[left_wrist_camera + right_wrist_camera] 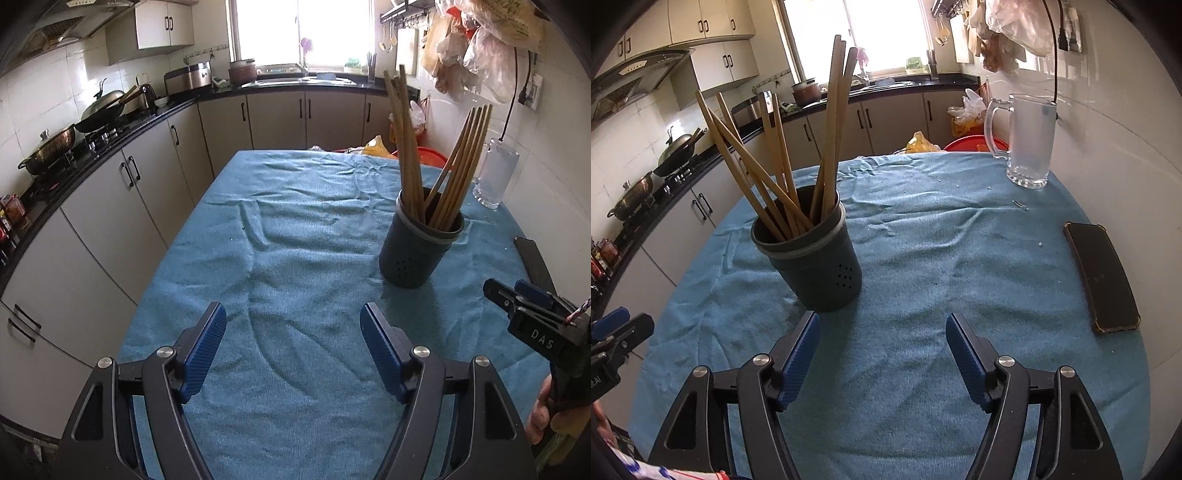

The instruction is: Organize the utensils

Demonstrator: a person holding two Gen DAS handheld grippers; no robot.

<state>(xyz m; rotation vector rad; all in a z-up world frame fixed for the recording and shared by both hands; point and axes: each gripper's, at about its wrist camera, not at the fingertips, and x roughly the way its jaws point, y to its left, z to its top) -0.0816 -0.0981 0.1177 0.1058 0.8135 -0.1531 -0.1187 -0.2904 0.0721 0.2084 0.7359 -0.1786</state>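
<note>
Several chopsticks (783,162) stand tilted, tips up, in holder (820,269).

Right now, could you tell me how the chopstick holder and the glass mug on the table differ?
The chopstick holder is dark, opaque and handleless; the glass mug is see-through with a side handle. The holder is full of wooden chopsticks; the mug appears empty. The holder stands near the table's middle, the mug at the far right by the wall. Both stand upright on the blue cloth.
</note>
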